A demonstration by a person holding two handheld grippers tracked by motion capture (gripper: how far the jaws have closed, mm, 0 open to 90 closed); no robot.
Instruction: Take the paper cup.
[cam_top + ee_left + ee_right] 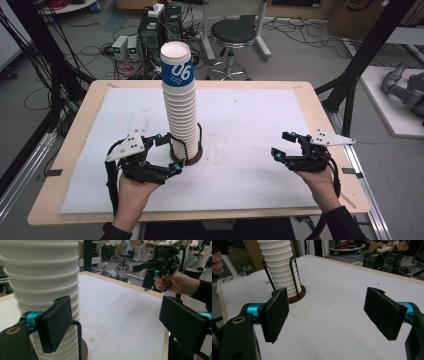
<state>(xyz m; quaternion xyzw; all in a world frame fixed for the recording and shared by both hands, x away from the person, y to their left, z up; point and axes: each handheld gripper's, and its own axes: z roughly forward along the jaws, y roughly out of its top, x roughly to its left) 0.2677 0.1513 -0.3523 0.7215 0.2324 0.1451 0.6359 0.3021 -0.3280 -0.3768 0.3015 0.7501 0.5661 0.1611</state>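
One tall stack of white paper cups (pixel 180 107) stands upright in a wire holder (pixel 192 150) near the white mat's (pixel 250 115) centre. Left gripper (pixel 167 152), jaws apart, flanks its base; right gripper (pixel 282 145), jaws apart and empty, waits well apart.

Two black handheld grippers: left gripper (pixel 168 154), right gripper (pixel 281 144). Grey three-cornered plates on top, dotted with small dark holes. Teal-blue collars behind flat, rough black rectangular pads (pixel 275 314). Brass-ringed hole in each near black body. Black cables trailing near. Dark sleeves (pixel 345 222) at both wrists.
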